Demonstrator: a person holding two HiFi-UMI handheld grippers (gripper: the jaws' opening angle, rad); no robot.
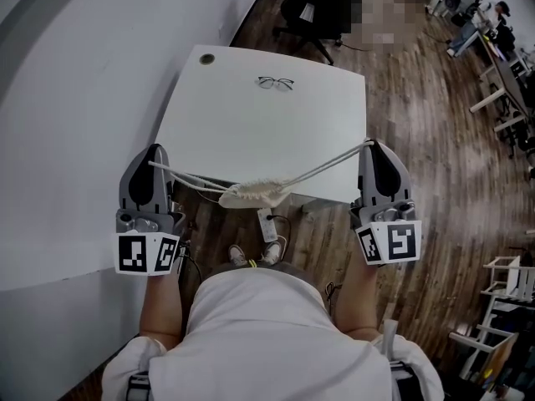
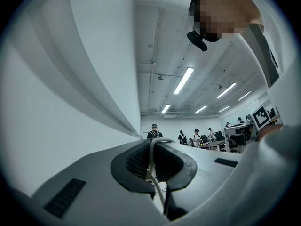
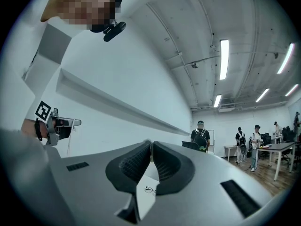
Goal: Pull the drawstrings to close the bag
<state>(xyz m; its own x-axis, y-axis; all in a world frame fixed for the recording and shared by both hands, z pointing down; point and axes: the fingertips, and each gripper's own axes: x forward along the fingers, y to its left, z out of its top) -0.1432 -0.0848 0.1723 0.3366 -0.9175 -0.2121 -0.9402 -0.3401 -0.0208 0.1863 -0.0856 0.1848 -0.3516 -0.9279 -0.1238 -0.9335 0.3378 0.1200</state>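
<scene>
A small cream drawstring bag (image 1: 255, 195) hangs gathered in the air just past the near edge of the white table (image 1: 251, 132). Its two white drawstrings (image 1: 326, 168) run taut outward, one to each side. My left gripper (image 1: 155, 150) is held up at the left, shut on the left drawstring (image 2: 151, 166), which runs down between its dark pads (image 2: 134, 160). At the right, level with it, my right gripper (image 1: 374, 144) is shut on the other string's end. In the right gripper view the pads (image 3: 136, 164) meet tightly and the cord barely shows.
A pair of glasses (image 1: 275, 82) lies at the table's far side and shows below the right jaws (image 3: 149, 189). A white wall (image 1: 75, 98) stands close on the left. A black office chair (image 1: 313, 11) is beyond the table. A power strip (image 1: 267, 224) lies on the wooden floor.
</scene>
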